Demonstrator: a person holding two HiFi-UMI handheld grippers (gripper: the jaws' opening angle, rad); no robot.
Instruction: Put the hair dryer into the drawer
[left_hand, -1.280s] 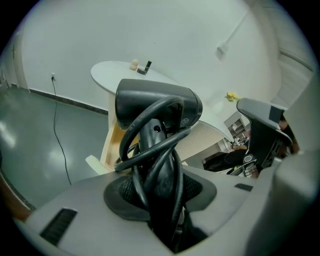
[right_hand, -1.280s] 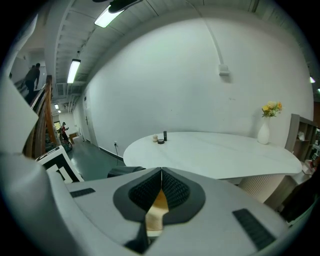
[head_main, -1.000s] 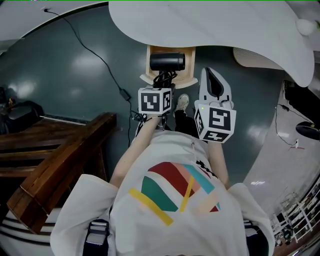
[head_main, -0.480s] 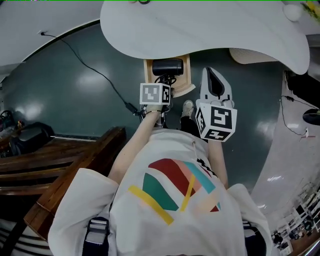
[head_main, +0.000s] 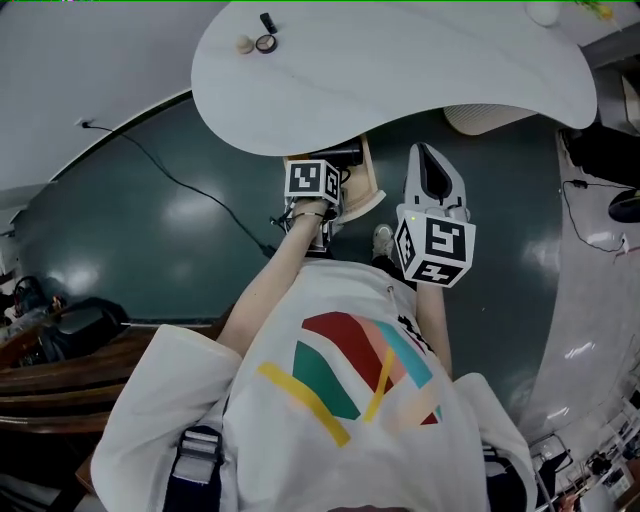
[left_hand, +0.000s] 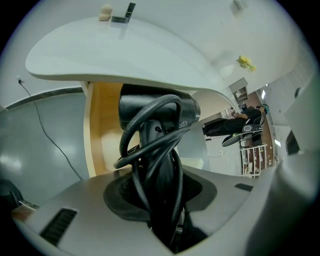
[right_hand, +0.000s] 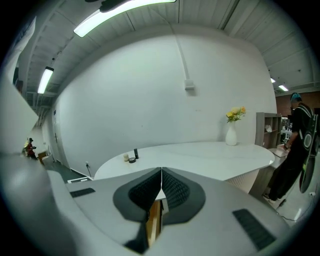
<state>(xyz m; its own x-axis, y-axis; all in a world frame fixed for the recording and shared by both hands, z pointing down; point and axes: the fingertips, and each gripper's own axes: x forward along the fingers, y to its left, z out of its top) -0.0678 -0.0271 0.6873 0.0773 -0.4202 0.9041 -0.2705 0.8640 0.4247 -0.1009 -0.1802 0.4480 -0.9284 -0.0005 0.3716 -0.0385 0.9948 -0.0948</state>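
Observation:
The black hair dryer (left_hand: 155, 107), its cord looped round the handle, sits between the pads of my left gripper (left_hand: 160, 195), which is shut on the handle. Below it lies the light wooden drawer (left_hand: 102, 132), pulled out from under the white table (left_hand: 100, 55). In the head view the left gripper's marker cube (head_main: 313, 180) hangs over the drawer (head_main: 367, 188), and the dryer is mostly hidden by the cube and the table's edge. To the right of the drawer, my right gripper (head_main: 432, 170) is held shut with nothing in it; its pads (right_hand: 172, 192) meet.
Small toiletries (head_main: 255, 40) stand on the table top (head_main: 420, 60). A cable (head_main: 170, 180) runs across the dark green floor. A wooden bench (head_main: 60, 370) is at the left. A vase of yellow flowers (right_hand: 231, 131) and a standing person (right_hand: 300, 145) are beyond the table.
The left gripper has carried the hair dryer forward and lower, towards the drawer under the table's edge. The right gripper has risen a little. More table top shows.

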